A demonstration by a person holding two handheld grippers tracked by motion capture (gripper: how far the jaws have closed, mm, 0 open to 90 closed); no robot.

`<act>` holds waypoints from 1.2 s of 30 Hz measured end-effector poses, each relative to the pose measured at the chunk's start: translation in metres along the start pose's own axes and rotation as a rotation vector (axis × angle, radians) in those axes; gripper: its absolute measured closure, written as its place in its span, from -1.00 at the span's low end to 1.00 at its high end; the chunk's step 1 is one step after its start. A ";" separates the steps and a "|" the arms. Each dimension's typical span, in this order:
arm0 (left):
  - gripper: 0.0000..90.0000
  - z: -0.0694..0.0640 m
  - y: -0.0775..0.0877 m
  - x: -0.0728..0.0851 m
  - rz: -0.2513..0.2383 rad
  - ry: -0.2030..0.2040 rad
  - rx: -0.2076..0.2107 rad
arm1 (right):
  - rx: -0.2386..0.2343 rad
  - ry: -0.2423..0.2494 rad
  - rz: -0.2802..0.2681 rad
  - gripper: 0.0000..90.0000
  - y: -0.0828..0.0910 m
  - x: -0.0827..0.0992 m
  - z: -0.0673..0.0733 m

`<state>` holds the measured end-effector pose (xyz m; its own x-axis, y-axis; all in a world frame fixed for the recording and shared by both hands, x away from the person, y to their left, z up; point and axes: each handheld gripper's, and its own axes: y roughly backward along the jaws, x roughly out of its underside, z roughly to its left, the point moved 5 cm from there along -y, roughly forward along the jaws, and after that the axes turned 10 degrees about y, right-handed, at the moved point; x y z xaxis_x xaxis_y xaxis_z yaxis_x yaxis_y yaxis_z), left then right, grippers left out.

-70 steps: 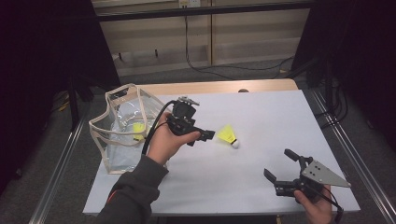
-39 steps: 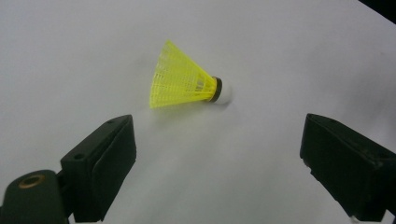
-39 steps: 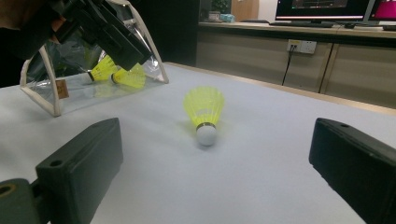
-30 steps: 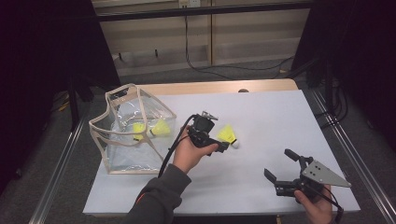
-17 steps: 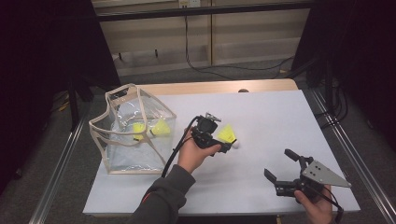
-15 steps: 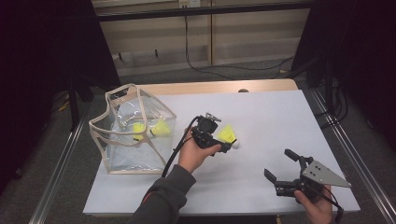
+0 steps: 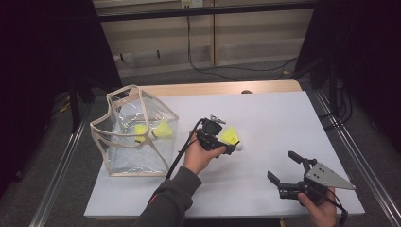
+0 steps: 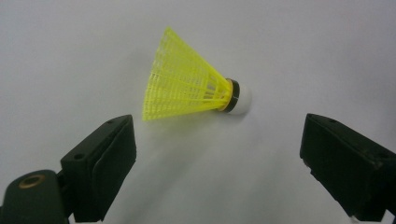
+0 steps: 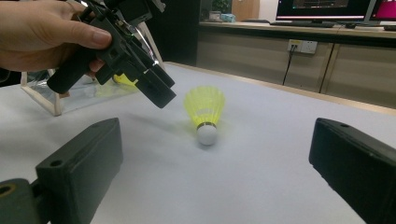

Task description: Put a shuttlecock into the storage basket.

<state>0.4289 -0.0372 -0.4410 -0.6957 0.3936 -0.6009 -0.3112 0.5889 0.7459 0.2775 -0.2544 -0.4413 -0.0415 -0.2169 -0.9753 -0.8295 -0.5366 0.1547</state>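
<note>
Left hand-held gripper hovering at the loose yellow shuttlecock, jaws spread, nothing pinched.

High view: shuttlecock lies on its side mid-surface, cork pointing right; left hand-held gripper just beside and over it. Clear bag stands at the left, well apart, two more yellow shuttlecocks inside. Right hand-held gripper sits at near right, jaws spread, empty. Left gripper view: shuttlecock lies ahead of the jaw tips, between their lines, touching neither pad. Right gripper view: shuttlecock far off, centred between its open jaws, cork facing the camera; left hand-held gripper hangs just left of it, above the surface.
</note>
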 end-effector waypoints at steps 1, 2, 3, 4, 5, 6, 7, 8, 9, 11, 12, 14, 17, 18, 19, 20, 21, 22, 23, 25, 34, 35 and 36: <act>-0.76 0.001 -0.001 0.000 0.002 -0.003 0.002 | 0.000 0.000 0.000 -0.94 0.000 0.000 0.000; -0.76 0.001 -0.002 0.000 -0.002 -0.001 0.000 | -0.001 0.000 -0.001 -0.94 0.000 0.000 0.000; -0.76 0.002 -0.003 0.000 0.000 -0.004 -0.002 | 0.000 0.000 0.000 -0.94 0.000 0.000 0.000; -0.76 0.002 -0.004 0.000 0.003 -0.003 0.002 | 0.000 0.000 0.000 -0.94 0.000 0.000 0.000; -0.76 0.002 -0.006 0.000 -0.002 0.001 0.002 | -0.001 0.001 0.000 -0.94 0.000 0.000 0.000; -0.76 0.002 -0.007 0.000 0.001 -0.007 0.001 | -0.001 0.001 0.000 -0.94 0.000 0.000 0.000; -0.76 0.003 -0.008 0.000 -0.003 -0.008 -0.008 | -0.001 0.000 -0.001 -0.94 0.000 0.000 0.000; -0.76 0.004 -0.009 0.000 -0.003 -0.007 -0.010 | -0.001 0.001 -0.001 -0.94 0.000 0.000 0.000; -0.76 0.004 -0.010 -0.001 -0.010 0.000 -0.007 | -0.001 0.001 -0.001 -0.94 0.000 0.000 0.000; -0.76 0.007 -0.013 -0.002 -0.015 0.002 -0.009 | -0.004 0.004 0.001 -0.94 0.000 0.000 0.000; -0.76 0.008 -0.014 -0.002 -0.025 0.004 -0.010 | -0.003 0.005 0.000 -0.94 0.000 0.000 0.000; -0.75 0.010 -0.016 -0.003 -0.029 0.000 -0.011 | -0.003 0.004 -0.001 -0.94 0.000 0.000 0.000; -0.74 0.013 -0.020 -0.004 -0.042 0.003 -0.018 | -0.001 0.000 0.000 -0.94 0.000 0.000 0.000; -0.74 0.014 -0.020 -0.005 -0.043 -0.002 -0.017 | -0.001 0.000 0.000 -0.94 0.000 0.000 0.000; -0.73 0.015 -0.021 -0.005 -0.051 -0.005 -0.012 | 0.000 0.000 0.000 -0.94 0.000 0.000 0.000; -0.70 0.015 -0.022 -0.006 -0.055 -0.008 -0.008 | 0.000 0.001 0.000 -0.94 0.000 0.000 0.000; -0.68 0.015 -0.023 -0.006 -0.060 -0.004 -0.010 | 0.001 0.002 0.000 -0.94 0.000 0.000 -0.001; -0.67 0.016 -0.023 -0.006 -0.061 -0.005 -0.010 | 0.001 0.002 -0.001 -0.94 0.000 0.000 -0.001; -0.65 0.017 -0.024 -0.006 -0.057 -0.016 -0.008 | 0.001 0.003 -0.001 -0.94 0.000 0.000 -0.001; -0.54 0.017 -0.025 -0.007 -0.066 -0.032 -0.008 | 0.000 0.005 -0.001 -0.94 0.000 0.000 -0.001; -0.30 0.014 -0.031 -0.013 -0.083 -0.074 0.030 | 0.000 0.004 0.000 -0.94 0.000 0.000 -0.001; -0.24 0.013 -0.032 -0.012 -0.082 -0.070 0.036 | 0.000 0.005 -0.001 -0.94 0.000 0.001 -0.001; -0.21 0.012 -0.033 -0.012 -0.072 -0.066 0.042 | 0.000 0.004 -0.002 -0.94 0.000 0.001 -0.001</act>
<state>0.4550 -0.0526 -0.4622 -0.6281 0.3940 -0.6710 -0.3301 0.6459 0.6883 0.2782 -0.2555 -0.4417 -0.0375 -0.2188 -0.9751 -0.8296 -0.5372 0.1524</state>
